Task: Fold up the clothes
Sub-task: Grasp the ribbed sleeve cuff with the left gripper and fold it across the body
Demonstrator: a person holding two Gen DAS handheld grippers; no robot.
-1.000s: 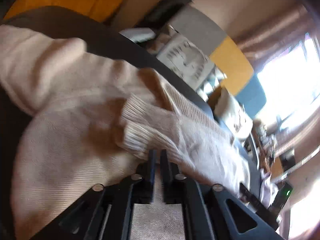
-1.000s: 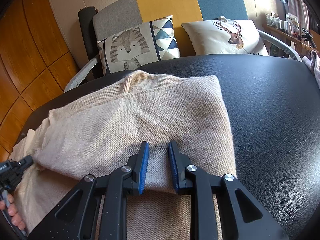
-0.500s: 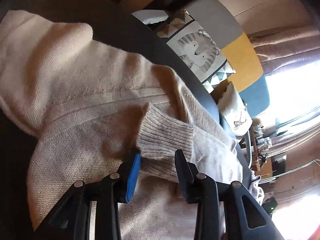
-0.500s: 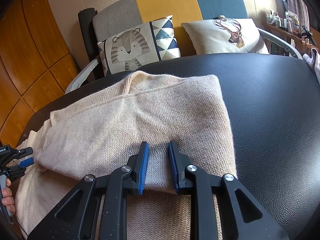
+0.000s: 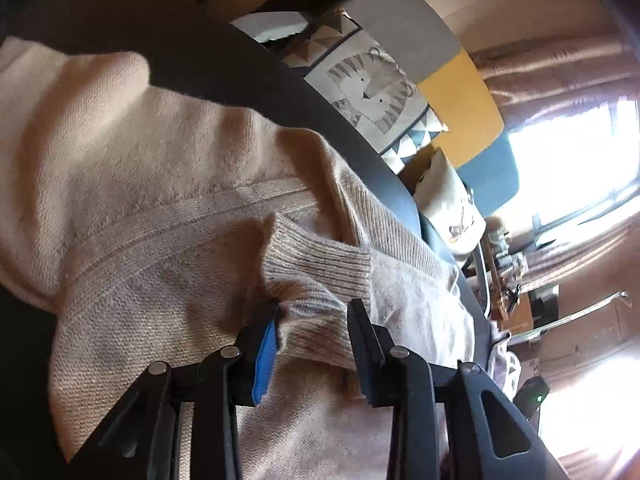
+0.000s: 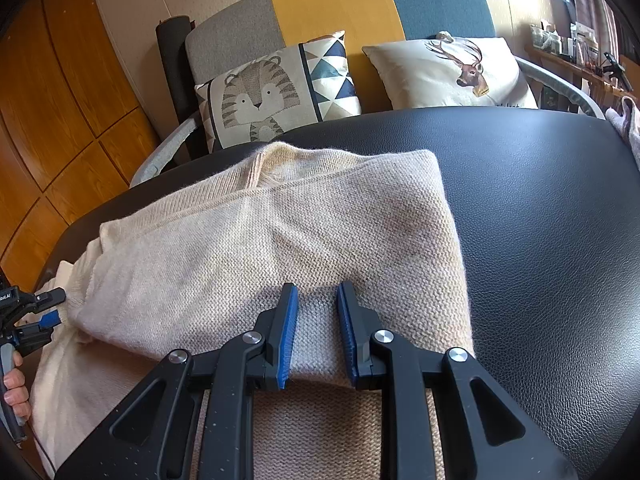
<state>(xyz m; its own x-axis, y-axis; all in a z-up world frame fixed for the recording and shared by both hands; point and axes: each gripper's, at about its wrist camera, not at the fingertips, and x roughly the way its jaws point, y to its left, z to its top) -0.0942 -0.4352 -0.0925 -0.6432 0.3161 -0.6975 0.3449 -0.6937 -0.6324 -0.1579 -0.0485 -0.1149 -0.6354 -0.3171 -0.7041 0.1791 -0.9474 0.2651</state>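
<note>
A beige knit sweater lies partly folded on a black leather table. In the left wrist view its ribbed sleeve cuff lies across the sweater body, between the jaws of my left gripper, which is open. My right gripper is open, its jaws standing apart over the folded front edge of the sweater. The left gripper also shows in the right wrist view, at the sweater's left end by the cuff.
Behind the table stands a grey, yellow and blue sofa with a tiger cushion and a deer cushion. Wood panelling is at the left. A cluttered shelf and another garment are at the far right.
My left gripper has opened and let go of the sleeve cuff, which now lies on the sweater body. The right gripper has stayed still and open.
</note>
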